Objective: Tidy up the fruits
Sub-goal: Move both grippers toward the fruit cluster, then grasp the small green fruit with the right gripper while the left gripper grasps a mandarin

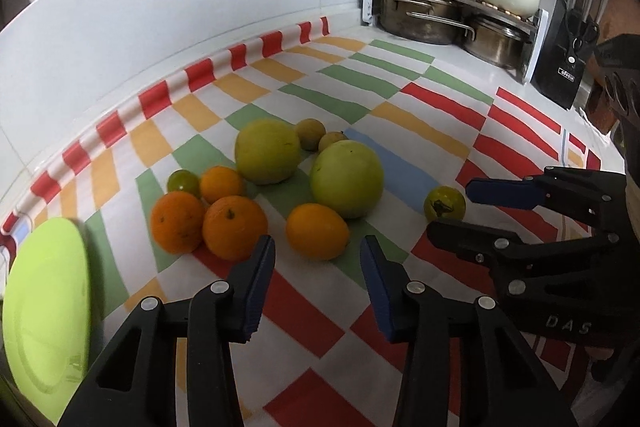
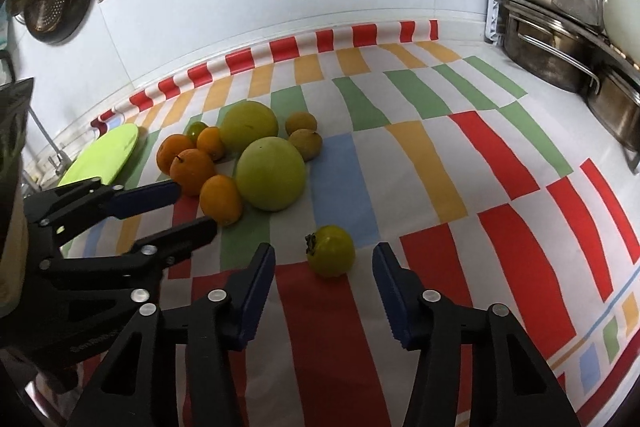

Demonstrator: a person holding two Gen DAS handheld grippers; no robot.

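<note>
The left gripper point(image 1: 318, 259) stands open and empty at the lower centre, just before an orange point(image 1: 317, 231). The right gripper point(image 2: 324, 267) is also open, its jaws on either side of a yellow-green persimmon point(image 2: 331, 250) without touching it. The other fruits lie clustered on the checkered cloth point(image 2: 500, 187), near a green plate point(image 1: 44, 311) at the left.

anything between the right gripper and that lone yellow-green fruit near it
Nothing visible. The right gripper has open jaws aimed at the lone yellow-green fruit, with only bare tablecloth between them. The left gripper sits off to the side.
</note>
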